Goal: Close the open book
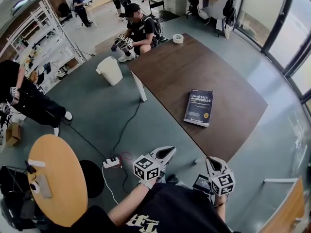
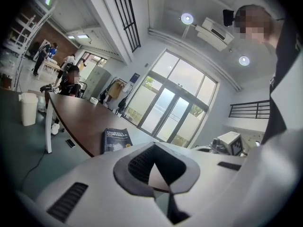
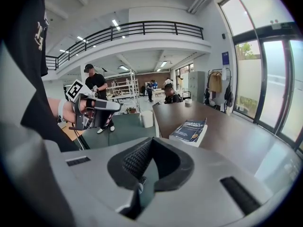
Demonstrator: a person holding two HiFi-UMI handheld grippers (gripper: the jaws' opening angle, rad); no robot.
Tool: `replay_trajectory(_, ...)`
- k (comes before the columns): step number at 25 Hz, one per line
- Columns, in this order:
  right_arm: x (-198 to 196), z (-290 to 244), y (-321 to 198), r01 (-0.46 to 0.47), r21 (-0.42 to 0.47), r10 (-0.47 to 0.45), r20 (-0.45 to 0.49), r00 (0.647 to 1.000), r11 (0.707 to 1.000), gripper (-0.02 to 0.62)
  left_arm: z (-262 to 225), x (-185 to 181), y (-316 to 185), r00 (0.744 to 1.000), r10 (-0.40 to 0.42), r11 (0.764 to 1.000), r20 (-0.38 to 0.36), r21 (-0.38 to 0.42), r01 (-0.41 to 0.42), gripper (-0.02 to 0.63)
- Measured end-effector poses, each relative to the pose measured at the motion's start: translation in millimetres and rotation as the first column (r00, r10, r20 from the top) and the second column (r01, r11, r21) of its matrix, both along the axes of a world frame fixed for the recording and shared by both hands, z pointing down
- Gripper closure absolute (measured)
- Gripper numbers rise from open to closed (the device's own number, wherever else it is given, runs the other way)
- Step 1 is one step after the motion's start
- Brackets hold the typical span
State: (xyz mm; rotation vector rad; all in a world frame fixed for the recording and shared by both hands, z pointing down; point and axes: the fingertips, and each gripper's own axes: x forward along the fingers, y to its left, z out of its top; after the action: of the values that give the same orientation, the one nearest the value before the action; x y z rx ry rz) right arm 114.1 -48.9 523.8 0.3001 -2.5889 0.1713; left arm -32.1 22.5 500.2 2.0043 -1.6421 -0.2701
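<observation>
A dark blue book point(image 1: 198, 108) lies shut, cover up, near the right edge of the brown table point(image 1: 194, 62). It also shows in the left gripper view as the book point(image 2: 116, 140) and in the right gripper view as the book point(image 3: 190, 130). My left gripper point(image 1: 166, 152) and right gripper point(image 1: 214, 162) hang close to my body, off the table's near edge and well short of the book. Both hold nothing. The left gripper point(image 2: 158, 175) has its jaws together. The right gripper point(image 3: 140, 186) also looks shut.
A tape roll point(image 1: 178, 38) sits at the table's far end. A white bin point(image 1: 111, 71) and a white panel point(image 1: 140, 86) stand by the table's left side. A power strip point(image 1: 112, 162) with cables lies on the floor near a round orange table point(image 1: 58, 178). A person point(image 1: 140, 29) sits beyond.
</observation>
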Motion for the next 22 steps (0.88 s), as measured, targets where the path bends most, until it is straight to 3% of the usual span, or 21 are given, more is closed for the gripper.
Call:
replay_trajectory(9,43.0,-3.3,51.1,-0.001,-0.021,0.002,0.046,0.999,1.000,0.607,-9.3,64.5,50.6,0.997,0.048,0.999,0.064,-0.029,-0.046,0.600)
replay_trajectory(22,77.2,-17.9,87.4,-0.087,-0.026,0.090,0.122,0.988,0.996,0.607,-38.7,80.2,83.0,0.983,0.118,0.993,0.141,-0.004,-0.119,0.600)
